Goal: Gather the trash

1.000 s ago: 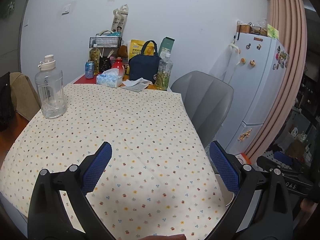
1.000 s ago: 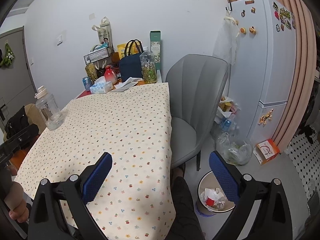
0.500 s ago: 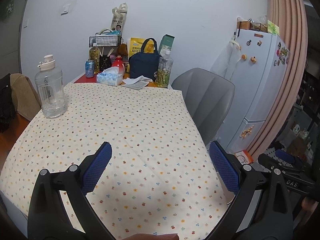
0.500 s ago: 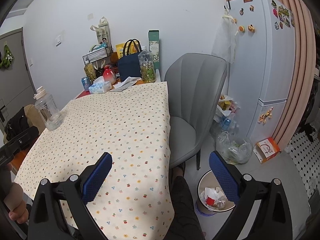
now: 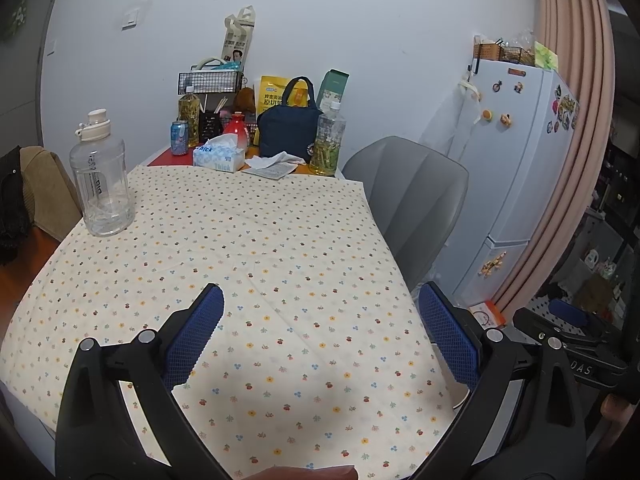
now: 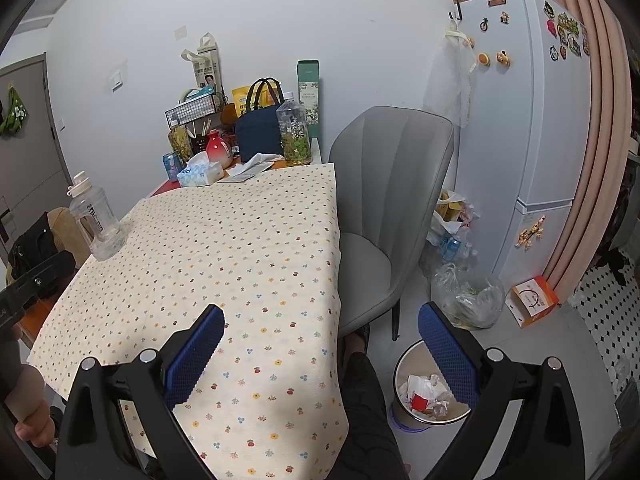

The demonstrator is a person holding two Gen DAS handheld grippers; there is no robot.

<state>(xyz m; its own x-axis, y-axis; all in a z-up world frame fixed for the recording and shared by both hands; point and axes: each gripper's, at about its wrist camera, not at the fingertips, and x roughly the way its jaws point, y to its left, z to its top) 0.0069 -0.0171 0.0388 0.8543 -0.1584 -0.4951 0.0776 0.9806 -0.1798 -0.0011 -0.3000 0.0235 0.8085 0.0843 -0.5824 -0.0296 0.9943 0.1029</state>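
Cream floral-print cloth covers the table (image 5: 248, 248), whose near and middle stretch is bare. At 2 o'clock in the right wrist view stands a tall white fridge (image 6: 532, 120) dotted with magnets, and at 12 o'clock a grey padded chair (image 6: 384, 200) sits pushed against the table's side. A small white round waste bin (image 6: 400, 368) on the floor at 4 o'clock holds crumpled white paper trash (image 6: 420, 388) with a red scrap. A clear plastic water jug (image 5: 102, 184) stands at 10 o'clock on the table. The left gripper (image 5: 320, 336) hangs above the cloth, jaws spread wide and empty; the right gripper (image 6: 320, 344), over the table edge, is likewise wide and empty.
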